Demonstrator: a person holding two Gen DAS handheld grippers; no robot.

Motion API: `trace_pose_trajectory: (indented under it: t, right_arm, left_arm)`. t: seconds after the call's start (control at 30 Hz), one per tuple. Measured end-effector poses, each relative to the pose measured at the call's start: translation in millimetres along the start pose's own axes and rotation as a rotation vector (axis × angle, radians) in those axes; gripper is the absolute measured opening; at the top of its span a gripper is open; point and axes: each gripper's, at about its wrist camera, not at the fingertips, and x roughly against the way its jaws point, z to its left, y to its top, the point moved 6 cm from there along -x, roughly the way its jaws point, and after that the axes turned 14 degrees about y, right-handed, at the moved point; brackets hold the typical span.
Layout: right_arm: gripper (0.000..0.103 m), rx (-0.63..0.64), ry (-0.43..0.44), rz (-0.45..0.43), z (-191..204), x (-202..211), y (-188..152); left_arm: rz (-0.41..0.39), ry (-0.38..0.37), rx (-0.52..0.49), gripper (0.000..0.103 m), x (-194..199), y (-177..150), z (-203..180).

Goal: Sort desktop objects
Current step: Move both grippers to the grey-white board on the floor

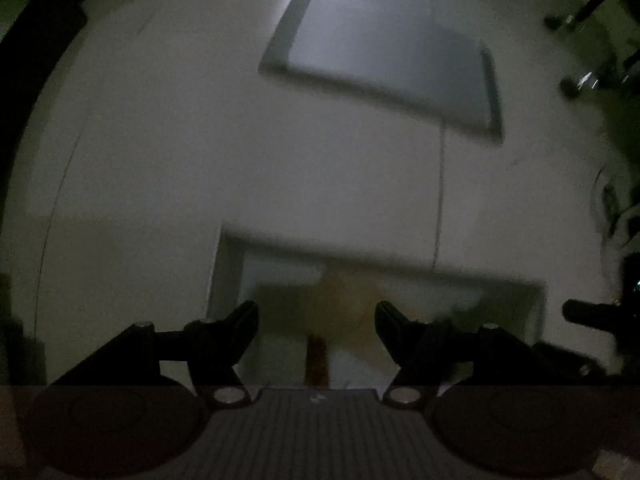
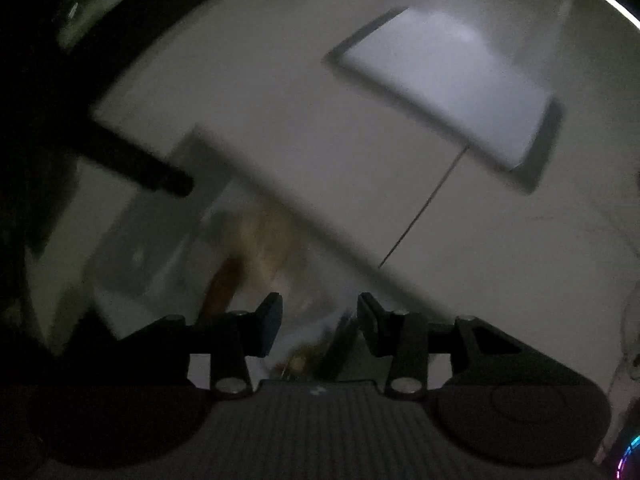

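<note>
Both views are dark and blurred. My left gripper (image 1: 317, 312) points down over a shallow white tray (image 1: 228, 272), its jaws apart with nothing between them. Inside the tray lie a blurred yellowish thing (image 1: 344, 300) and a reddish-brown stick-like item (image 1: 318, 360). My right gripper (image 2: 320, 304) also hangs open and empty above the same tray (image 2: 192, 140). Below it show an orange-brown item (image 2: 222, 284), a flat grey piece (image 2: 140, 256) and some small dark clutter (image 2: 312, 354). The right gripper's dark finger (image 1: 592, 316) shows at the left view's right edge.
A flat grey rectangular pad with a pale top (image 1: 384, 64) lies farther out on the light desk (image 1: 160, 160); it also appears in the right wrist view (image 2: 452, 96). A thin seam (image 1: 440, 192) runs across the desk. Dark chair legs (image 1: 580, 12) stand at the far right.
</note>
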Motion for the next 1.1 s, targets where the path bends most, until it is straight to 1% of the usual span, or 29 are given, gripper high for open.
trace_pose_trajectory:
  t: [0.1, 0.23, 0.33, 0.37, 0.43, 0.5, 0.53, 0.57, 0.6, 0.7, 0.77, 0.83, 0.93, 1.03, 1.1]
  right_arm:
    - [0.046, -0.092, -0.019, -0.087, -20.6, 30.0, 33.6]
    - [0.046, -0.246, -0.043, -0.184, -55.3, 56.6, 69.6]
    - [0.046, -0.355, -0.065, -0.259, -78.7, 71.6, 80.3]
    - [0.046, -0.389, -0.062, -0.293, -84.9, 77.5, 82.7]
    - [0.046, -0.447, -0.054, -0.325, -93.8, 88.0, 84.3]
    - [0.046, -0.468, -0.077, -0.347, -98.1, 105.1, 87.8]
    - [0.047, -0.467, -0.085, -0.353, -99.7, 113.8, 90.3]
    - [0.048, -0.470, -0.089, -0.362, -100.7, 123.4, 93.0]
    - [0.050, -0.469, -0.094, -0.379, -101.2, 132.0, 95.7]
    - [0.057, -0.472, -0.098, -0.452, -103.2, 155.0, 104.1]
    - [0.057, -0.489, -0.082, -0.490, -105.6, 158.4, 104.1]
    - [0.057, -0.497, -0.085, -0.501, -109.2, 156.6, 105.0]
    - [0.058, -0.504, -0.098, -0.477, -115.8, 146.4, 101.0]
    - [0.058, -0.499, -0.109, -0.446, -124.1, 129.8, 99.1]
    - [0.058, -0.505, -0.101, -0.432, -132.8, 116.0, 99.2]
  left_arm:
    - [-0.055, -0.005, -0.004, 0.062, 17.8, 34.0, 3.9]
    - [-0.105, 0.011, -0.054, 0.065, 29.2, 70.8, 2.6]
    - [-0.134, 0.042, -0.091, 0.064, 36.2, 89.8, 5.4]
    - [-0.143, 0.048, -0.106, 0.064, 40.6, 94.0, 6.8]
    - [-0.161, 0.062, -0.125, 0.065, 52.1, 99.7, 10.3]
    - [-0.181, 0.080, -0.133, 0.070, 64.0, 104.8, 14.4]
    - [-0.194, 0.102, -0.138, 0.073, 70.2, 107.9, 17.2]
    - [-0.213, 0.136, -0.143, 0.079, 77.2, 110.9, 20.0]
    - [-0.231, 0.158, -0.146, 0.081, 82.7, 113.9, 21.4]
    - [-0.287, 0.168, -0.142, 0.081, 98.7, 126.4, 23.2]
    - [-0.305, 0.169, -0.127, 0.082, 103.3, 133.4, 23.8]
    - [-0.296, 0.183, -0.111, 0.084, 100.4, 135.9, 24.2]
    - [-0.296, 0.200, -0.094, 0.084, 96.8, 138.5, 23.4]
    - [-0.302, 0.191, -0.098, 0.085, 88.8, 142.4, 17.6]
    - [-0.308, 0.196, -0.109, 0.090, 78.4, 149.2, 13.2]
